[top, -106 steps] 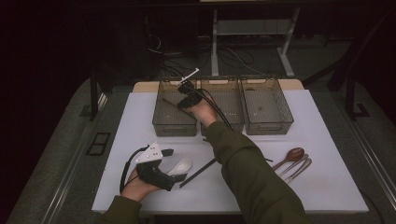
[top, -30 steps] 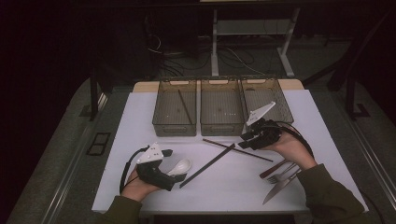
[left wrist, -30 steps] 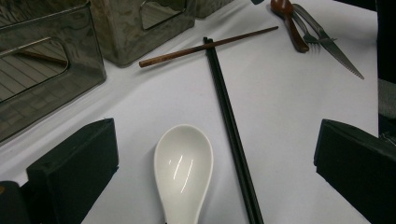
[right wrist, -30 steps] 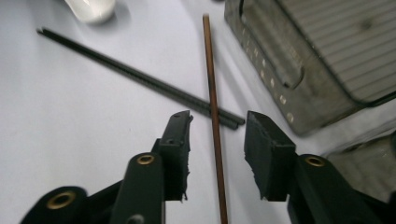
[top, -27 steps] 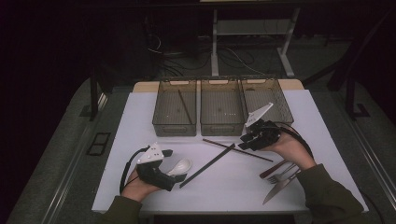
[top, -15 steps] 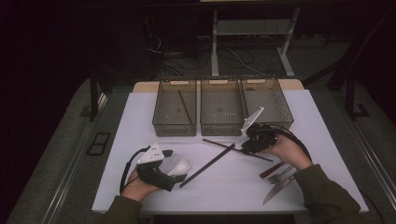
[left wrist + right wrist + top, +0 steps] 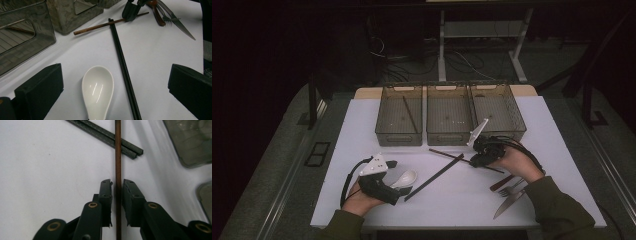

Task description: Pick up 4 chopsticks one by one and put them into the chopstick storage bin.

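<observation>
On the white table [image 7: 362, 125] before three wire baskets [image 7: 451, 120], the right gripper [image 7: 478, 159] straddles a brown wooden chopstick [image 7: 118, 157]; its jaws, just closing, stand a hair off either side, pads not visibly pressing; the stick runs straight along the gripper's own line and crosses over a black chopstick pair [image 7: 105, 135] ahead; the left gripper [image 7: 384, 187], jaws wide and empty, rests well apart by a white ceramic soup spoon [image 7: 98, 87].
</observation>
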Demonstrator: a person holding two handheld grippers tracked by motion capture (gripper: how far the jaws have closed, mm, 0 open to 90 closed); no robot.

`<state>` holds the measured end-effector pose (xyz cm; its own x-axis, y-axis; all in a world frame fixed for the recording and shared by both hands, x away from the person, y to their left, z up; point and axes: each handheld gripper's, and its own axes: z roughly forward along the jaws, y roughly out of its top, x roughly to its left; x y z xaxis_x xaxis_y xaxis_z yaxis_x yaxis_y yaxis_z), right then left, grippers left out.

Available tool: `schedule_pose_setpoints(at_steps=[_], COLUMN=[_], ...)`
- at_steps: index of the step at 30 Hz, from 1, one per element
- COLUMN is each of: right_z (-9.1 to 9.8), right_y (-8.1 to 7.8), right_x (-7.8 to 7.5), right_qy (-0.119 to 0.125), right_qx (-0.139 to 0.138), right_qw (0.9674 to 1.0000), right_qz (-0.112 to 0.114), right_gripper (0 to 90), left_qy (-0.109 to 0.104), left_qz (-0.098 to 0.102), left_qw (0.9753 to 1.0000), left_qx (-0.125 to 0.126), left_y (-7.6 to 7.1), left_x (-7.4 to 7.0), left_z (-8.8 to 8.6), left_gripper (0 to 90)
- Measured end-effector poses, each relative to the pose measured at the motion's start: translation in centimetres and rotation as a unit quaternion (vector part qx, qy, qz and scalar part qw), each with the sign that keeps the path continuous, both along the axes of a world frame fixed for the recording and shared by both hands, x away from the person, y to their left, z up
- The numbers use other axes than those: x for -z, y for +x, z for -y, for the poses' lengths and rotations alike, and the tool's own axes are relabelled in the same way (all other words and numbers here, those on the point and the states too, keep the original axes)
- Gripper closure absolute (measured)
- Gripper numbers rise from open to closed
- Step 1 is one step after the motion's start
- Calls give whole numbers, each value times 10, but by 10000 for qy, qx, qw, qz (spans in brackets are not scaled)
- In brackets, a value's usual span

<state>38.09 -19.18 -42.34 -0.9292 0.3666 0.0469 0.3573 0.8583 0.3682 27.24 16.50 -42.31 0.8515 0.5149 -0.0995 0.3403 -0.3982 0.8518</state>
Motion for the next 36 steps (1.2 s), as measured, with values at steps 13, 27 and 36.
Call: schedule_pose_setpoints(at_steps=[13, 27, 36], right_z=[-3, 1, 3], right_y=[-1, 0, -1], right_x=[1, -1, -9], right_qy=[-103, 76, 280], right_qx=[-133, -123, -141], right_qw=[9998, 9999, 9995], right_qz=[106, -10, -7], right_gripper=[838, 846, 846], left_qy=[16, 0, -3], left_qz=[10, 15, 12], left_qw=[10000, 10000, 10000], left_qx=[5, -5, -7], left_y=[0, 0, 0], left_x=[0, -1, -1], left_z=[0, 0, 0], left_gripper=[0, 0, 0])
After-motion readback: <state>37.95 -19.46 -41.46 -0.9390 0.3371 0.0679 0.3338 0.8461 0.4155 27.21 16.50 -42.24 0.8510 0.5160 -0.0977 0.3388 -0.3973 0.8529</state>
